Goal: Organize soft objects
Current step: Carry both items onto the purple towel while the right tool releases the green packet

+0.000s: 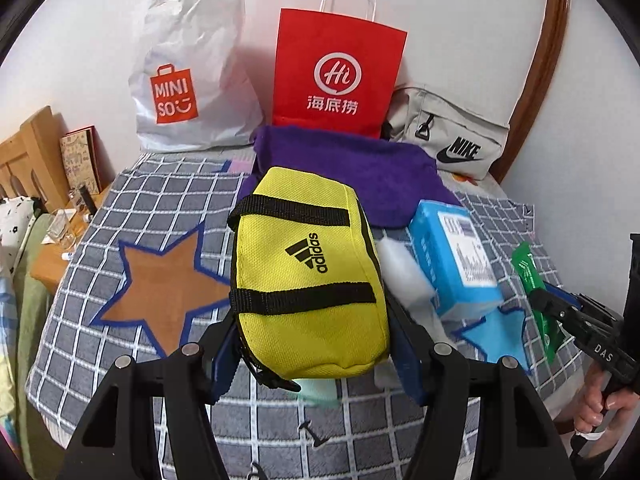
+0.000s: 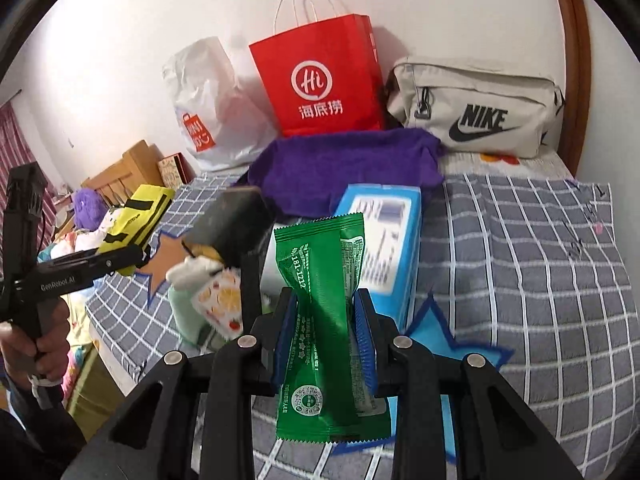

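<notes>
Left gripper clamped on the yellow mesh Adidas pouch with black straps, lifted above the grey checked bedspread. Right gripper pinched tight on the crinkled green foil sachet, held upright just before the blue tissue box. Purple fleece cloth lies behind, near the red paper bag.
</notes>
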Demonstrator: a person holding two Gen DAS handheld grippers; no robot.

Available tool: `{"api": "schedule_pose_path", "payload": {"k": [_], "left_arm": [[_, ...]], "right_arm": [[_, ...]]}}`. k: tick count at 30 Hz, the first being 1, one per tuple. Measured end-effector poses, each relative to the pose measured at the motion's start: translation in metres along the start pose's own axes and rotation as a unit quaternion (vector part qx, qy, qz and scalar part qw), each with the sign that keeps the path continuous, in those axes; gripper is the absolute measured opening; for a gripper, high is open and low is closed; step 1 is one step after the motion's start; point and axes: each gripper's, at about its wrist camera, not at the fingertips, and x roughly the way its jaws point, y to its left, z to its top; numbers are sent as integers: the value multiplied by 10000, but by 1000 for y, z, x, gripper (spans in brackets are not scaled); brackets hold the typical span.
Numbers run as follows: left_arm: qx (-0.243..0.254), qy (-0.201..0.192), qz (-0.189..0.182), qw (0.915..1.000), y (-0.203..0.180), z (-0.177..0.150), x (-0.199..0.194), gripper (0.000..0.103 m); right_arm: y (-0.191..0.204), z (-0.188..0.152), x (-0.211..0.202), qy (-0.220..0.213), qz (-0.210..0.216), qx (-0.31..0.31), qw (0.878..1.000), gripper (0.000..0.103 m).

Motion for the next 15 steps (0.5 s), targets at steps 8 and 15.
{"api": "schedule_pose_path", "payload": {"k": [8, 15], "left_arm": [[-69, -60, -275, 9996, 7, 38, 13, 63], [-10, 16, -137, 9999, 9, 74, 39, 63]], "right_arm": [[-8, 43, 20, -52, 51, 45, 10000, 29], [-21, 79, 44, -61, -29, 130, 9999, 30]]}}
